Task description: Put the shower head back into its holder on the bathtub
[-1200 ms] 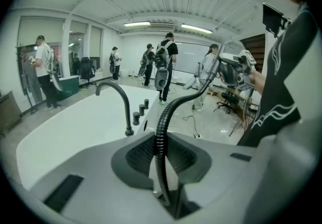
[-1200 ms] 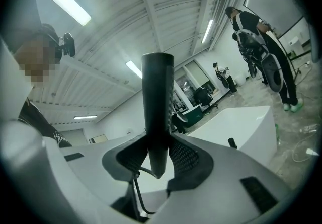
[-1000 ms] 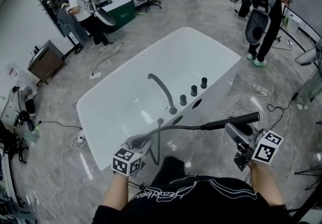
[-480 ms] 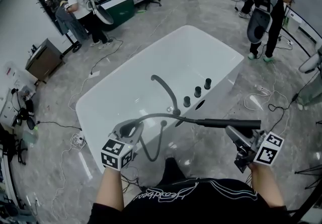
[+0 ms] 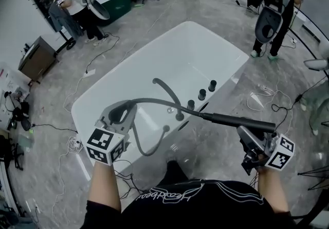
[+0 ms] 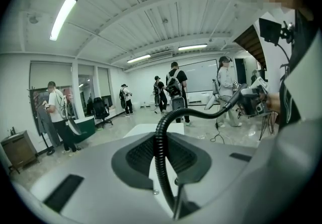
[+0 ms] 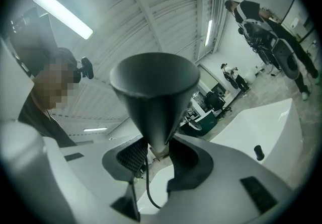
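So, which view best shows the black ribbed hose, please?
Head view: the hose arcs from the left gripper to the black shower head in the right gripper. The left gripper view shows the stretch in its jaws; the right gripper view, hardly any.

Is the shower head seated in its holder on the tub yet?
No, the shower head is in the air beside the bathtub, gripped by the right gripper, while the left gripper holds its hose.

Glossy white bathtub (image 5: pixel 216 48), ribbed dark hose (image 6: pixel 160 157), matt black shower head (image 7: pixel 153 92).
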Tool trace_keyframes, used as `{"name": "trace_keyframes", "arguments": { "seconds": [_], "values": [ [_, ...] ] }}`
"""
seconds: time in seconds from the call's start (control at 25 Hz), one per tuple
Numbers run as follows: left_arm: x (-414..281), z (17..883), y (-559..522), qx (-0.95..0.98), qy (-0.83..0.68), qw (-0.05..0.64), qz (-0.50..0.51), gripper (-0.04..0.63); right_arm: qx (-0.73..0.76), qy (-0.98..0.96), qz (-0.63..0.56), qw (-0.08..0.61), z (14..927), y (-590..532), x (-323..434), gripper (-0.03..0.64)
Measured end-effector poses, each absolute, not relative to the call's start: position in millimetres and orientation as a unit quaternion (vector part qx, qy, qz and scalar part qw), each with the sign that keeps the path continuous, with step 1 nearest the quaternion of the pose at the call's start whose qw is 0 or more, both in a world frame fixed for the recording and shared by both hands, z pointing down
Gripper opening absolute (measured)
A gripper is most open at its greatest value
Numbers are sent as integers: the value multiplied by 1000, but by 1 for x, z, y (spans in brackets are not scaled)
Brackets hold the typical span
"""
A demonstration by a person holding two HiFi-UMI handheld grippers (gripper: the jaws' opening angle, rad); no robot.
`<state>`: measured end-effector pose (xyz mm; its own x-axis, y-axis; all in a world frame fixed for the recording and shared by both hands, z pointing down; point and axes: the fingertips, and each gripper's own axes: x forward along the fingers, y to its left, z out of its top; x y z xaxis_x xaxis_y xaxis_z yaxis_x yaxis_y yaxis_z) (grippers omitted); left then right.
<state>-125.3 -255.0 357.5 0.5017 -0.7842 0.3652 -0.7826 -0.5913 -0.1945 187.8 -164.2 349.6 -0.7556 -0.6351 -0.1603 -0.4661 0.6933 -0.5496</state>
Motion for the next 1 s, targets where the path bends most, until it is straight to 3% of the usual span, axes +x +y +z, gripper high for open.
{"name": "trace_keyframes", "arguments": {
  "seconds": [0.48,0.68,1.0],
  "values": [
    [-108,307,-323,-875,431,83,-202,58,-330,897,-215,201,334,-189,187,135],
    [-97,317,-341,-880,418,86,-209,58,-348,892,-207,200,334,-195,193,135],
    [-92,373,-347,-890,401,36,-215,58,-372,882,-217,190,351,-206,200,135]
  ]
}}
